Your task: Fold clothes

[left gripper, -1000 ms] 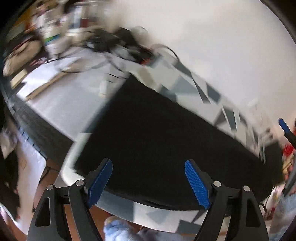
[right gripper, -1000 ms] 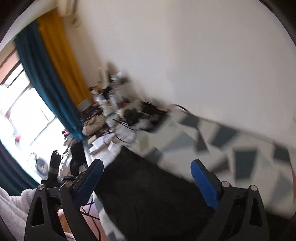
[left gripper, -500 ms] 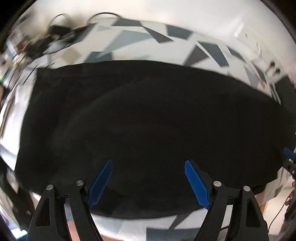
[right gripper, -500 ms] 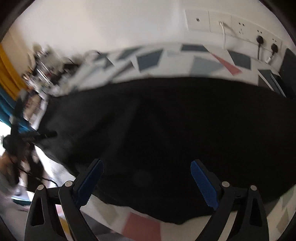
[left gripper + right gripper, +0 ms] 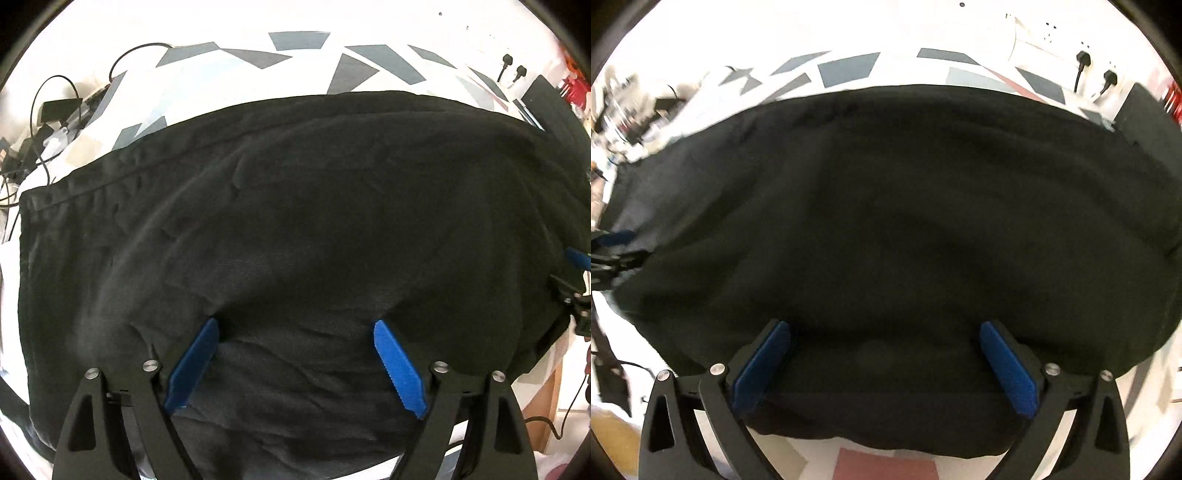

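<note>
A black garment lies spread across a table covered with a white cloth printed with grey and blue-grey angular patches. In the left wrist view a stitched hem or band runs along the garment's far left edge, and soft creases cross the fabric near the middle. What kind of garment it is cannot be told. The dark fabric fills most of both views and reaches close to the near edge of the table.

The left tool points steeply down over the near part of the garment. Its jaws are opening, with the blue pads wide apart; black fabric lies under the gap, but the pads do not press on it and nothing is gripped. The tips sit close to the cloth; whether they touch it cannot be told.

The right tool also points steeply down, over the garment's near edge, where the fabric ends in a rounded fold above a reddish patch of the tablecloth. Its jaws are opening too and stand very wide, holding nothing.

Each tool shows at the edge of the other's view. Cables and small black devices lie at the far left of the table. Wall sockets with plugs sit at the far right.
</note>
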The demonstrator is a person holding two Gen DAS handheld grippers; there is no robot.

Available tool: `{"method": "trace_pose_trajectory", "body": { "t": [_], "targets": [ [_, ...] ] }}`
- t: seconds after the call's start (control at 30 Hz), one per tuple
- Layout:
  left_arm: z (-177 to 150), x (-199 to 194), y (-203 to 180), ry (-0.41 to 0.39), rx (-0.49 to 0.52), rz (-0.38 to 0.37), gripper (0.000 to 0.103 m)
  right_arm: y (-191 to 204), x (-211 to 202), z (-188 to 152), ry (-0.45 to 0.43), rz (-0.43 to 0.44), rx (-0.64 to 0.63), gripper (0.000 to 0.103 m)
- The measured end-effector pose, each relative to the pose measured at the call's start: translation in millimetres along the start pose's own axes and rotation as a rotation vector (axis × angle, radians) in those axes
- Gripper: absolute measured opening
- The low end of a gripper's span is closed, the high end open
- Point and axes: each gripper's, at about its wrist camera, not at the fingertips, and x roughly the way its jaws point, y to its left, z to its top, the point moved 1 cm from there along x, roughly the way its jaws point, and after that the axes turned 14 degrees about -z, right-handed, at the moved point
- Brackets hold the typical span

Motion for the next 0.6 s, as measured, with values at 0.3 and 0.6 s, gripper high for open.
{"method": "trace_pose_trajectory", "body": {
  "t": [0.3, 0.6],
  "targets": [
    [-1.6, 6.7, -6.7, -0.010, 0.021, 0.016, 0.103, -3.8, 0.6, -4.7, -0.026, -0.045, 0.102, 0.103],
    [-16.2, 5.1, -7.3, -0.055, 0.012, 0.030, 0.103, -0.5, -0.3, -7.9, -0.033, -0.071, 0.110, 0.103]
  ]
}}
